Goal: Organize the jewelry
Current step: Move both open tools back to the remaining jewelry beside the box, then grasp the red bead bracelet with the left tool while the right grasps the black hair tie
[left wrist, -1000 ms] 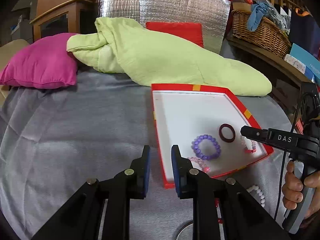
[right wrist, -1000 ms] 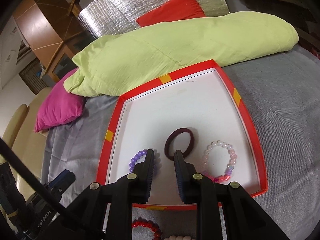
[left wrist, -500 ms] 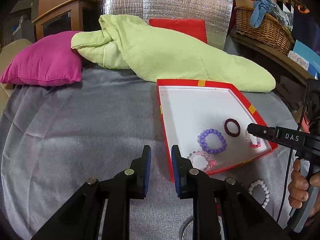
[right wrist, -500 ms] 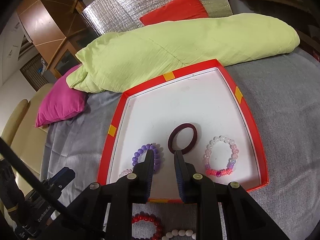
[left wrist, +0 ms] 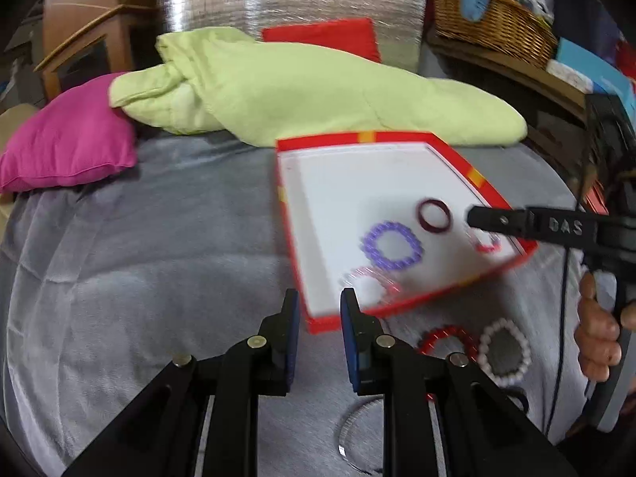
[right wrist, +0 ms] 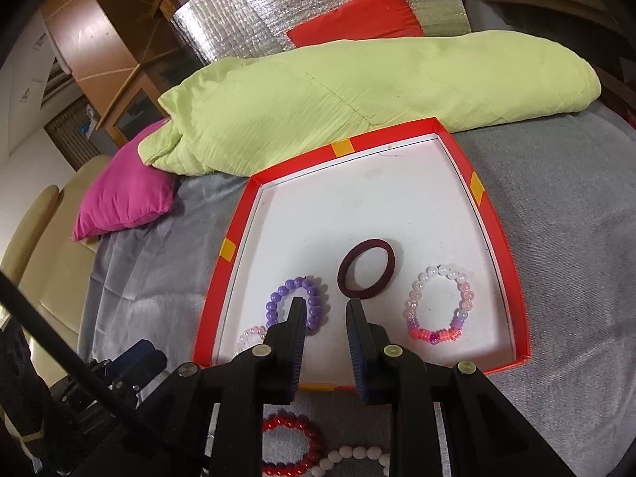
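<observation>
A red-rimmed white tray (right wrist: 493, 234) (left wrist: 359, 137) lies on the grey cloth. In it are a purple bead bracelet (right wrist: 278, 298) (left wrist: 391, 246), a maroon hair band (right wrist: 367, 268) (left wrist: 434, 215), a pink-and-clear bracelet (right wrist: 439, 304) and a pale pink bracelet (right wrist: 250, 336) (left wrist: 367, 282). A red bead bracelet (right wrist: 292, 451) (left wrist: 445, 338) and a white bead bracelet (right wrist: 353, 459) (left wrist: 505, 351) lie on the cloth in front of the tray. My right gripper (right wrist: 322, 312) (left wrist: 477, 216) is open and empty above the tray's near part. My left gripper (left wrist: 316, 306) is open and empty at the tray's near left corner.
A lime green quilt (right wrist: 377, 91) lies behind the tray, a magenta pillow (left wrist: 67, 147) to the left. A silver foil panel (left wrist: 298, 4) and a red cushion (left wrist: 322, 35) stand behind. A wicker basket (left wrist: 493, 24) sits back right. A thin silver bangle (left wrist: 349, 433) lies near me.
Both grippers have pulled back from the tray, so the red and white bracelets in front of it now show. Both stay open and empty.
</observation>
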The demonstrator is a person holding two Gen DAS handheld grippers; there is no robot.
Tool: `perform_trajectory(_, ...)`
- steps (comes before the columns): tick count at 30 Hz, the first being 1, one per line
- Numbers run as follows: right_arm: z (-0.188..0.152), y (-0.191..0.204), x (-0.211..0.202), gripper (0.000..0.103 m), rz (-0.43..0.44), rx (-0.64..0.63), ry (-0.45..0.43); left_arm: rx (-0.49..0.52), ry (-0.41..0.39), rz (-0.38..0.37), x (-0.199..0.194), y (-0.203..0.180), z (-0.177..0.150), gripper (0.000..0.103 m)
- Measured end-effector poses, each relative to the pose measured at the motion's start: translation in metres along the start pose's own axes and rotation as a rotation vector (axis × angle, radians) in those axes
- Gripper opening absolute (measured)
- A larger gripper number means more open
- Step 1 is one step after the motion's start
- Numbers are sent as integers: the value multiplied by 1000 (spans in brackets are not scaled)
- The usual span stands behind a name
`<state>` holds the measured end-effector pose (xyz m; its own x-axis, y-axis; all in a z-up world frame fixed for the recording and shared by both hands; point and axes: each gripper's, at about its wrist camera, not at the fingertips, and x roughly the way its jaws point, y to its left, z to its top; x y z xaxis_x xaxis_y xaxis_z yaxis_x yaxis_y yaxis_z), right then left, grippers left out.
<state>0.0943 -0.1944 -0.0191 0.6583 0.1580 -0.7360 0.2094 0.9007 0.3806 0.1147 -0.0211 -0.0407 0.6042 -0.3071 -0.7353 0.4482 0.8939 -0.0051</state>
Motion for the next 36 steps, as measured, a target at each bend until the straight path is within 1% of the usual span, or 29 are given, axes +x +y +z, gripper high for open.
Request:
perform_trajectory(3,-4,0,-5,24,-11,-38,11,66,34,-44,4,-15,-7,21)
perform_trajectory(7,-9,-4,-15,24,-20,-79,20,117,70,-90,8,-28,-14,21)
perform_trajectory(12,-17,-11,-24,24,-33,-122,63,148,106,-152,10,-36,-20,21)
perform_trajectory(15,-23,-15,-25,24,-43,-130,101,156,117,-172,10,-38,-23,21)
perform_trajectory(20,-41,-22,-31,24,-48,-137,168,174,138,-172,11,-35,-30,21)
perform_trajectory(24,-59,-24,-37,24,-42,-163,210,192,148,-150,11,-32,-34,21)
perform_trajectory(28,-77,-23,-40,24,-4,-173,275,178,149,-140,9,-24,-36,21)
perform_trajectory(33,-97,-18,-39,31,44,-173,343,165,146,-138,6,-19,-37,21)
perform_trajectory(34,-100,-16,-38,31,48,-177,354,164,146,-140,6,-20,-37,22)
perform_trajectory(36,-106,-11,-35,31,49,-191,373,164,143,-140,4,-20,-37,33)
